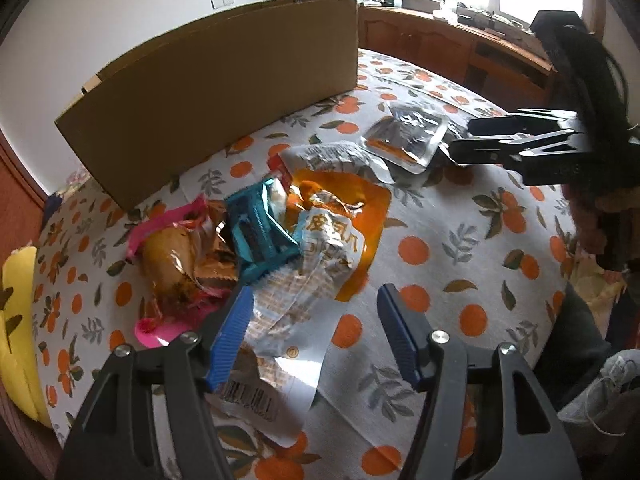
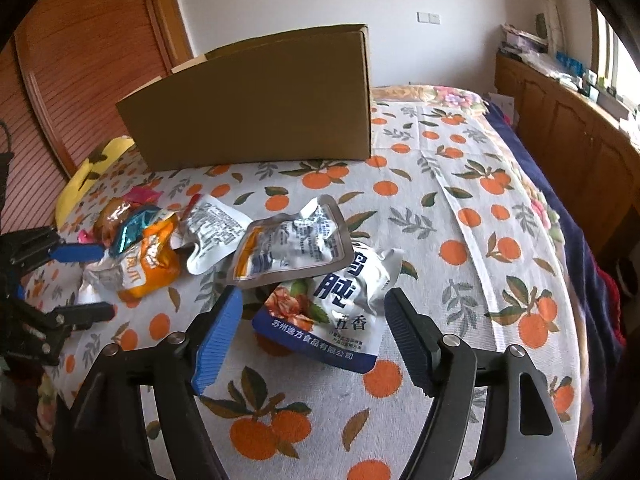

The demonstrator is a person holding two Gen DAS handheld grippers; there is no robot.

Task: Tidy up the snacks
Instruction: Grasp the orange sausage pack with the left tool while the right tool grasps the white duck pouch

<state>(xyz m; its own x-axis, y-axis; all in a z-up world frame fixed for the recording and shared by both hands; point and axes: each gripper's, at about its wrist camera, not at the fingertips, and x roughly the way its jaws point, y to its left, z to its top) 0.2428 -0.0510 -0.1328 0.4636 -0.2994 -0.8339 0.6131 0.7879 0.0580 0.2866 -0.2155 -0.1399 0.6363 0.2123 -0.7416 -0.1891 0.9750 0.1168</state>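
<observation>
Cardboard box stands behind scattered snack packets; both tongs, left and right, gape empty

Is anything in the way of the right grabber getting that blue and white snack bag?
Partly: a crumpled silver pouch lies on the blue and white bag's far end. Its near end is bare between the open right gripper's fingers.

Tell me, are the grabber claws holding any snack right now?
No, nothing is held. The left gripper is open above the orange-and-white snack bag, and the right gripper is open around the blue-and-white packet without pinching it.
</observation>
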